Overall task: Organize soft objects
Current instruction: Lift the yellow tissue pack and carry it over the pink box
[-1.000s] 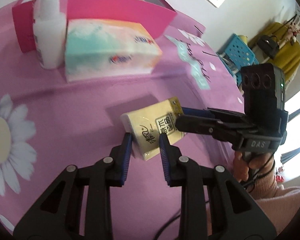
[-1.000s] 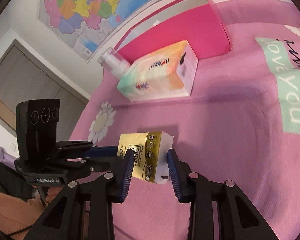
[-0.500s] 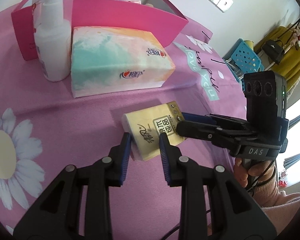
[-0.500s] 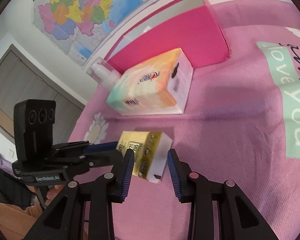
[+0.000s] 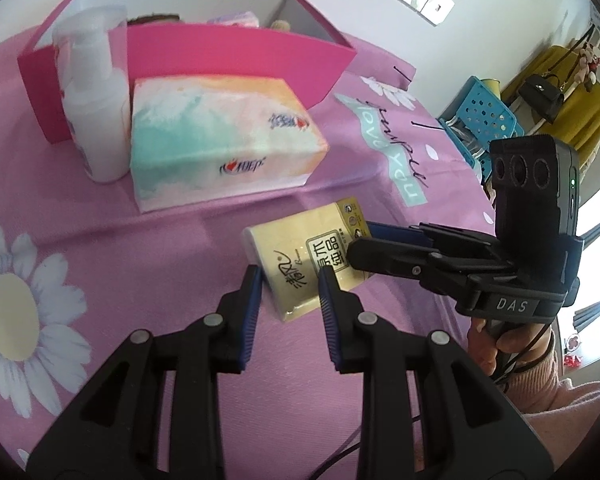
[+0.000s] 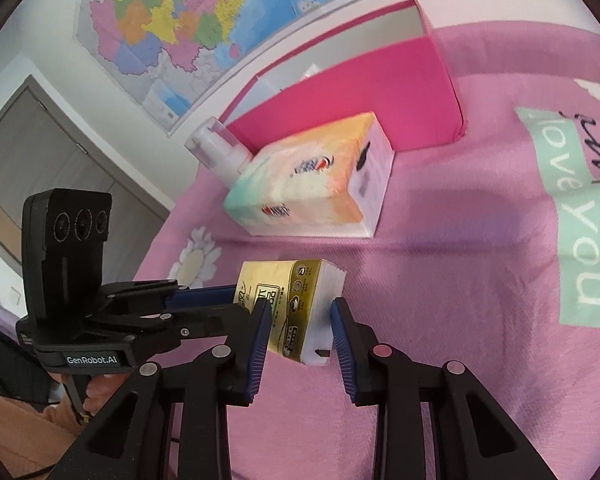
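Note:
A small yellow tissue pack [image 5: 306,258] is held above the pink cloth between both grippers. My left gripper [image 5: 290,280] is shut on its near end. My right gripper [image 6: 300,316] is shut on its other end; the pack [image 6: 296,308] shows gold and white there. The right gripper's fingers [image 5: 384,250] reach in from the right in the left wrist view. A larger pastel tissue pack [image 5: 220,144] lies on the cloth behind it, also in the right wrist view [image 6: 312,184]. The open pink box [image 5: 236,48] stands behind that, holding a few soft items.
A white pump bottle [image 5: 96,120] stands left of the large tissue pack, against the box. The pink cloth [image 5: 100,240] has daisy prints and a teal "love you" strip [image 6: 580,208]. A blue perforated crate [image 5: 484,116] and a yellow chair stand off the table's right.
Both grippers have carried the yellow pack together toward the large tissue pack and the pink box, which now look closer. The grip on the pack is unchanged.

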Tool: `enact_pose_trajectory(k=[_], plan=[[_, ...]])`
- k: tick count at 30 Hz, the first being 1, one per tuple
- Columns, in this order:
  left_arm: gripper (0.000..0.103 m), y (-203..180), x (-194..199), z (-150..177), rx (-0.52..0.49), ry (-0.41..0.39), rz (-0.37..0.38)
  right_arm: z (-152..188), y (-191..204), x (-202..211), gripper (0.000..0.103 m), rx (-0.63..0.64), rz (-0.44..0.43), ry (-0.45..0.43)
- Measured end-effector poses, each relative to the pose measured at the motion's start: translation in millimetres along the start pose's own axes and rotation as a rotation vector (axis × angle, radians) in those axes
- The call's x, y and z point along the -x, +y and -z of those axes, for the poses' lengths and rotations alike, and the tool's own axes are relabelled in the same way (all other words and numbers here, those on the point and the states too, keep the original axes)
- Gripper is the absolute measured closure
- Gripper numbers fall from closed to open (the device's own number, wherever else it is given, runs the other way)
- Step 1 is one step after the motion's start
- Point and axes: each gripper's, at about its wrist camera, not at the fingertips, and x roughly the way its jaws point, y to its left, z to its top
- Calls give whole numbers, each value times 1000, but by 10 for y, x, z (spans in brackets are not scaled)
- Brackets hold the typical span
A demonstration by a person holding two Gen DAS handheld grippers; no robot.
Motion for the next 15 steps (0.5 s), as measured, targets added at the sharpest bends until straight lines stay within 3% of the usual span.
enact_pose_trajectory(k=[15], plan=[[73,-128,198,-128,-54,-64,-11,-93,80,154,72,35,-3,-47]])
